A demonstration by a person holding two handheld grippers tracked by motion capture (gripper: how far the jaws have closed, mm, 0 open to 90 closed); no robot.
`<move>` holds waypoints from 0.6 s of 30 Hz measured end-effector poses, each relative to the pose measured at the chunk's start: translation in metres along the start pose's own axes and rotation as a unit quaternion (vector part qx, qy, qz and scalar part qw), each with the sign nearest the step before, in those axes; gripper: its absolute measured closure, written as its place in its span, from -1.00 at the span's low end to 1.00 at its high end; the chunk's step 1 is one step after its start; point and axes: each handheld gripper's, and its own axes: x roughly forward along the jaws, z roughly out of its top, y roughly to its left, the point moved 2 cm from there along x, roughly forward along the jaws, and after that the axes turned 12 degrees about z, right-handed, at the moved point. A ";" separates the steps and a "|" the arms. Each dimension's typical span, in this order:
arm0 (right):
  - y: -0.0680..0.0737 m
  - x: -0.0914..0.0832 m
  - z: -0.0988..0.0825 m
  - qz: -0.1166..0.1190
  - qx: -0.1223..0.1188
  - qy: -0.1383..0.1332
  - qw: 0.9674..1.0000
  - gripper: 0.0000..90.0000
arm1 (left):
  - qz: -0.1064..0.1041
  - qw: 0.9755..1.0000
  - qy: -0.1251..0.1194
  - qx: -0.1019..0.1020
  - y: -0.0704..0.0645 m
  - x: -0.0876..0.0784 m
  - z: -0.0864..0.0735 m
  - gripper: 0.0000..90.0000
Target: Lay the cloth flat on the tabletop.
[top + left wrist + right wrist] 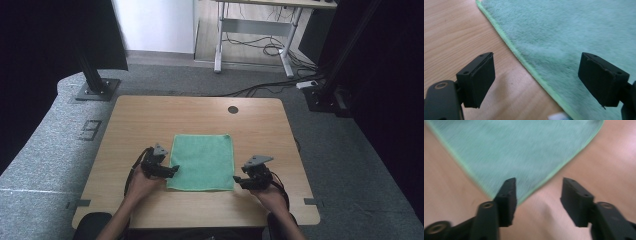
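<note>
Lying flat and square on the wooden worktop (125, 130), a green cloth (202, 161) sits toward the person's side, between the two hands. No container stands on the worktop; the cloth lies by itself and nothing rests on it.

The left tongs (170, 171) hover at the cloth's left edge with their jaws wide apart. In the left gripper view one jaw stands over bare wood and the other over the cloth (574, 37), with the bright green hem running between them; nothing is gripped. The right tongs (239, 181) are at the cloth's near right corner, jaws apart and empty. In the right gripper view that corner (521, 152) points toward the gap between the jaws, and its very tip is covered by one jaw.

Both gripper views are soft with blur, the right one more so, and whether either jaw touches the fabric cannot be told. A small pale patch at the bottom edge of the left gripper view is cut off and unreadable. The person's forearms are cut off by the high view's lower edge.
</note>
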 end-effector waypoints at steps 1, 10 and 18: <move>-0.003 0.006 0.004 -0.008 0.006 -0.005 1.000 -0.16 | -0.001 1.000 0.001 0.000 -0.001 -0.002 -0.002 -0.69; -0.013 0.046 0.002 -0.044 0.031 0.030 0.998 -0.33 | 0.021 0.999 0.029 0.013 -0.006 -0.001 -0.019 -0.69; -0.020 0.051 0.004 -0.056 0.031 0.028 0.998 -0.39 | 0.031 0.999 0.024 0.001 0.001 0.009 -0.011 -0.72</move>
